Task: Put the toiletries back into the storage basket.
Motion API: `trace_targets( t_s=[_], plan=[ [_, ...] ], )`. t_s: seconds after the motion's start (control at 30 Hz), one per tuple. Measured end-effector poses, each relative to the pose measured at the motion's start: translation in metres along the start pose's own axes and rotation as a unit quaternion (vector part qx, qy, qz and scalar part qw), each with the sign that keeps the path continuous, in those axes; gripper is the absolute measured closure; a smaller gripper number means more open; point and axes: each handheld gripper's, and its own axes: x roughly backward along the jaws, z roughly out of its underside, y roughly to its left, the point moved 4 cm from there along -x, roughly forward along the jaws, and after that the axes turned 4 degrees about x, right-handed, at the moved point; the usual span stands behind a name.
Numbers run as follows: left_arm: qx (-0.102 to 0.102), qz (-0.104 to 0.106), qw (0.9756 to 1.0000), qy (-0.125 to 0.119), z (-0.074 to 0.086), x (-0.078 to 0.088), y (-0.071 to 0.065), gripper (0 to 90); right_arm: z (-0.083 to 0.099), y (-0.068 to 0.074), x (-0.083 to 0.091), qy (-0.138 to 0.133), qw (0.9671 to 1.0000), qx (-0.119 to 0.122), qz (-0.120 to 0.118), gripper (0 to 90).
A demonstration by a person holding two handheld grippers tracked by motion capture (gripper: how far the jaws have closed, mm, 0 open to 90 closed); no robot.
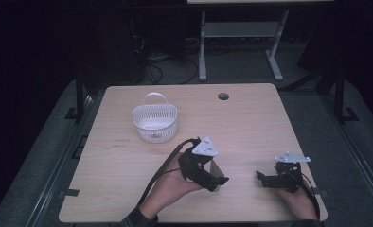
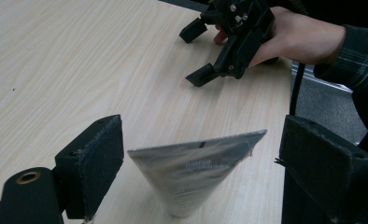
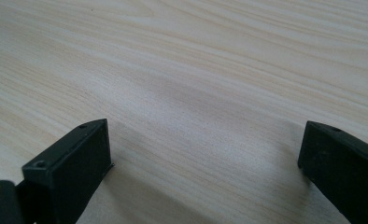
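The silver tube [image 2: 196, 175] stands cap-down on the surface [image 2: 70, 60] between the left gripper [image 2: 198, 154]'s wide, untouching jaws; judged light, soft and topple-prone, best pinched across its flat crimped end.

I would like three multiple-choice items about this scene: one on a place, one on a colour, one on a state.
1. Where does the tube stand?
A. inside the basket
B. on the table between the jaws of the left tongs
C. under the right tongs

2. What colour is the basket?
A. white
B. red
C. black

3. How are the left tongs set?
A. shut on the tube
B. open, pads clear of the tube
C. shut on nothing

Answers:
1 B, the left gripper view shows the tube upright on the table between the two pads.
2 A, the high view shows a white basket with a handle.
3 B, a gap shows on each side of the tube's flat end.
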Motion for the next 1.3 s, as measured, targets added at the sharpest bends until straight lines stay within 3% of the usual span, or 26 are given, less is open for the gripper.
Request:
trace_targets(
  t_s=[0.27, 0.5, 0.97, 1.3],
  plan=[
    [0.008, -0.027, 0.9996, 0.002, -0.001, -0.007, 0.0, 15.4, 0.0, 0.0, 0.0, 0.0, 1.0, 0.0, 0.0, 1.9],
    [0.014, -0.016, 0.9997, 0.01, 0.0, -0.005, 0.0, 29.3, 0.0, 0.0, 0.0, 0.0, 1.0, 0.0, 0.0, 1.9],
    [0.019, -0.012, 0.9997, 0.011, 0.0, 0.001, 0.006, 30.2, 0.0, 0.0, 0.0, 0.0, 1.0, 0.0, 0.0, 1.9],
    [0.024, -0.022, 0.9994, 0.008, 0.002, 0.018, 0.024, 30.2, 0.0, 0.0, 0.0, 0.0, 1.0, 0.0, 0.0, 2.0]
  ],
)
